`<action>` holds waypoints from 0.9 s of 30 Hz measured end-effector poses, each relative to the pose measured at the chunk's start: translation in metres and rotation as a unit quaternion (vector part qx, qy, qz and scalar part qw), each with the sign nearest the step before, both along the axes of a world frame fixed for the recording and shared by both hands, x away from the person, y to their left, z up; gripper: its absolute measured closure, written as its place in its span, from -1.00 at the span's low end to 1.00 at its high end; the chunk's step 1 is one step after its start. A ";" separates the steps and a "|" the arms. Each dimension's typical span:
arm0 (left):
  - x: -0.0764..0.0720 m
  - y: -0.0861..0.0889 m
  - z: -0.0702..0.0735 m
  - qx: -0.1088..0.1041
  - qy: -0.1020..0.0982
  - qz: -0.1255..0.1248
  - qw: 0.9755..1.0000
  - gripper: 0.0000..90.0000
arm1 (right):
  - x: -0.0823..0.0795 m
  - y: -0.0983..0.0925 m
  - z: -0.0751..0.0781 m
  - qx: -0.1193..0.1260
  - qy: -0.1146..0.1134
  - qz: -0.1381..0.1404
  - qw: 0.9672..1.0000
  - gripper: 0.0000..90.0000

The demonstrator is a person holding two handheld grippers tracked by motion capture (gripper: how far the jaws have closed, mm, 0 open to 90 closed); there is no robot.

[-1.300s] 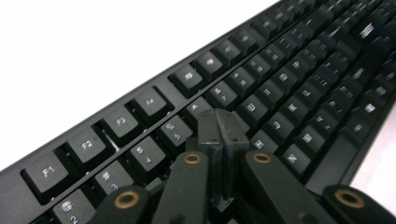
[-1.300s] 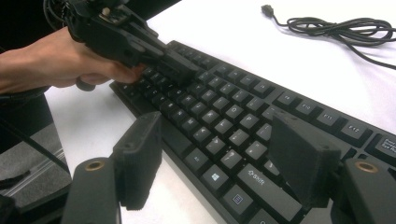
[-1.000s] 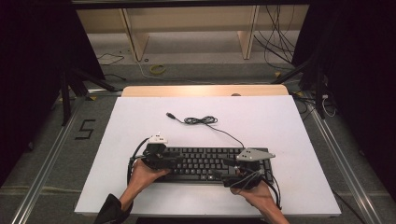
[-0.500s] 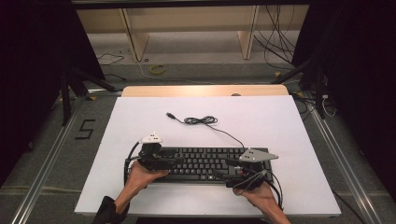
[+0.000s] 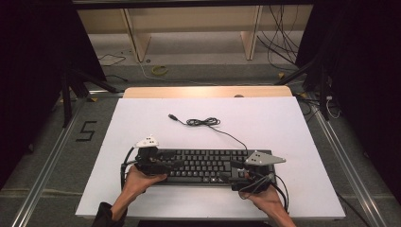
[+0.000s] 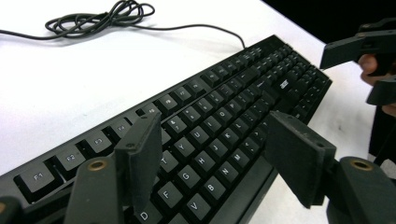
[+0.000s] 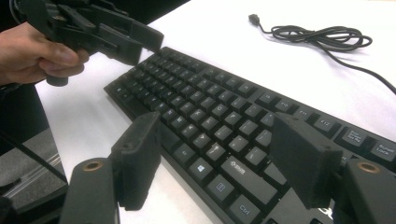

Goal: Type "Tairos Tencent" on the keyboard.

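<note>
Left hand-held gripper (image 5: 176, 164) sits over the left end of the keyboard (image 5: 203, 165), jaws spread wide and just now opening further; keys show between the pads, nothing pinched. Right hand-held gripper (image 5: 235, 171) hovers over the right end, jaws also wide, pads clear of the keys. Keyboard lies flat near the front edge of the white worktop (image 5: 283, 123), long side across, between the two hands. Its cable (image 5: 205, 122) runs back from the rear edge to a loose coil well behind, plug end free. Handling, as judged: a rigid plastic slab, moderately light, unlikely to flex; the keycaps give under pressure and are smooth, so pads on the keys would slip or press them down. Better hold is the frame: pinch front and rear edges at each end, one gripper per end, and lift level. The trailing cable is limp and will drag; watch for it snagging.
</note>
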State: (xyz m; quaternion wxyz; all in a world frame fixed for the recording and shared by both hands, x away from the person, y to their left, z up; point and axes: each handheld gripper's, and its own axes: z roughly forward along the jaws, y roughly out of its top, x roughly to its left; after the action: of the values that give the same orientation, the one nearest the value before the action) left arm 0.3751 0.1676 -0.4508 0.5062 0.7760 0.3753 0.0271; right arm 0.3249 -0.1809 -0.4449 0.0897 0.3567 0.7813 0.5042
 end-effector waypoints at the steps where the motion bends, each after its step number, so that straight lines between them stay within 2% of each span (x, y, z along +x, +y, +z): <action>1: -0.001 0.001 0.000 -0.003 -0.002 0.000 1.000 -0.22 | 0.000 -0.001 0.000 -0.001 -0.002 0.000 1.000 -0.23; 12: -0.016 0.007 0.000 -0.032 -0.016 -0.011 0.999 -0.30 | -0.008 -0.015 -0.001 -0.001 -0.011 -0.010 1.000 -0.23; 27: -0.036 0.016 -0.002 -0.042 -0.027 -0.011 0.999 -0.37 | -0.020 -0.034 -0.004 0.002 -0.019 -0.023 1.000 -0.23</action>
State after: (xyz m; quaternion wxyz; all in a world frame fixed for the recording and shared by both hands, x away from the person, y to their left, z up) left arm 0.3394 0.1839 -0.4531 0.5489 0.7568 0.3539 0.0271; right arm 0.3047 -0.2152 -0.4494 0.1157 0.3650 0.7702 0.5101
